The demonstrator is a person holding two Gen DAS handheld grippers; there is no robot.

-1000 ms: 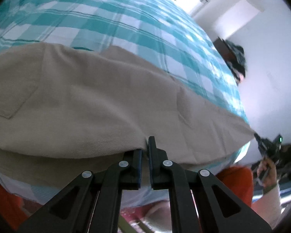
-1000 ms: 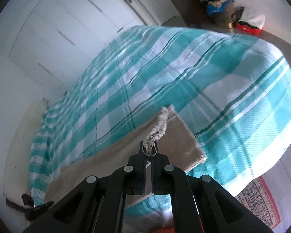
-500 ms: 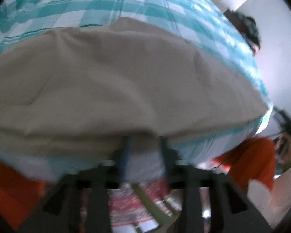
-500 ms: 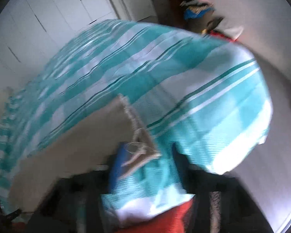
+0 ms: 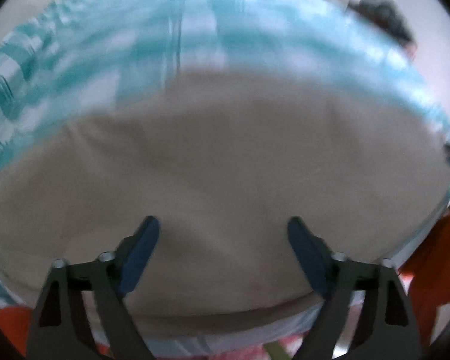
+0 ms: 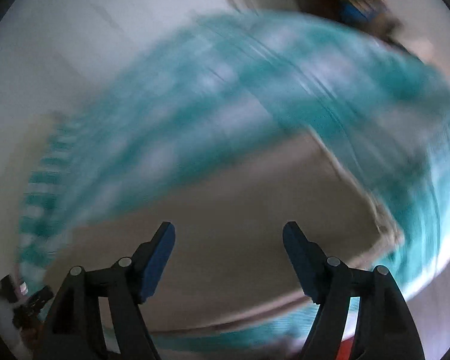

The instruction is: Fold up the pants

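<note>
The beige pants lie spread flat on the teal checked bedspread, near the bed's front edge. My left gripper is open and empty, its fingers wide apart just above the cloth. In the right wrist view the pants show with their frayed hem at the right. My right gripper is open and empty over the pants. Both views are blurred by motion.
The bedspread covers the whole bed. A pile of clothes sits on a dark stand at the far wall. White cupboard doors stand behind the bed. The other gripper shows at the lower left.
Both grippers were shut on the pants' front edge; both have let go and opened wide. Both cameras have swung upward over the cloth.
</note>
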